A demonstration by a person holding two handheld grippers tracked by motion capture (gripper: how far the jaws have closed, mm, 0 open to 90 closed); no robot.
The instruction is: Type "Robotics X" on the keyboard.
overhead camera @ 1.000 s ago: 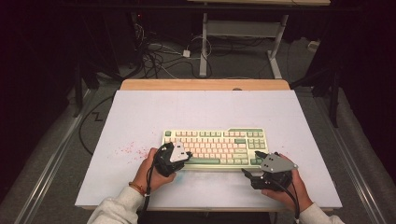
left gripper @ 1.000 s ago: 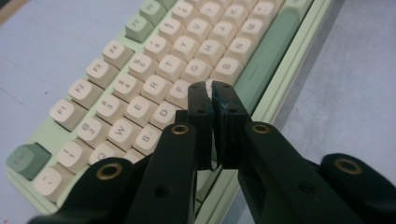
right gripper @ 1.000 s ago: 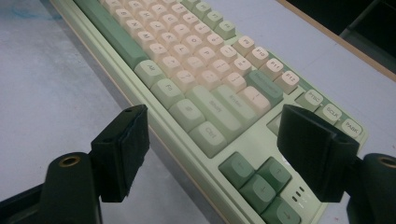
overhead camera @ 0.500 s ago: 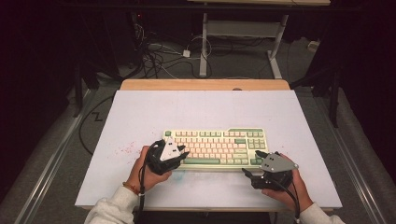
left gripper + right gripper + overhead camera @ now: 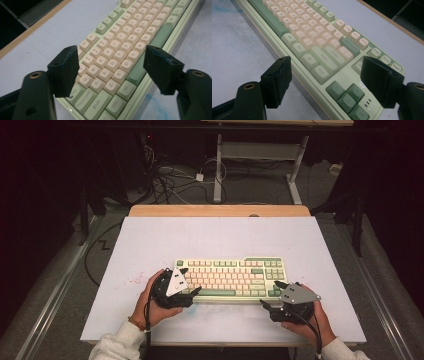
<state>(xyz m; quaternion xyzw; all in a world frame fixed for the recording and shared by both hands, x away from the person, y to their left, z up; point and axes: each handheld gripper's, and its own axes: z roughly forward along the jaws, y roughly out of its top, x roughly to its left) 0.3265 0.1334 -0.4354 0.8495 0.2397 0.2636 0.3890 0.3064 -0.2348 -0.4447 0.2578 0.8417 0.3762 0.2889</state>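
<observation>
A pale green keyboard (image 5: 230,277) with cream and green keys lies across the near middle of the white table top (image 5: 220,237). My left gripper (image 5: 191,281) is at the keyboard's left end, pointing along the key rows. Its jaws have just been opening and now stand wide. In the left gripper view the left gripper (image 5: 111,62) hovers over the letter keys of the keyboard (image 5: 130,37), and nothing is pinched. My right gripper (image 5: 270,294) is open at the keyboard's right front corner. The right gripper view shows the right gripper (image 5: 325,75) framing the arrow keys of the keyboard (image 5: 319,47).
The table (image 5: 150,245) has a wooden strip (image 5: 220,210) along its far edge and faint red specks (image 5: 131,281) left of the keyboard. Cables (image 5: 172,182) and a desk frame (image 5: 260,155) stand on the dark floor beyond.
The left gripper's jaws have spread from nearly shut to wide apart at the keyboard's left end. The right gripper has stayed put.
</observation>
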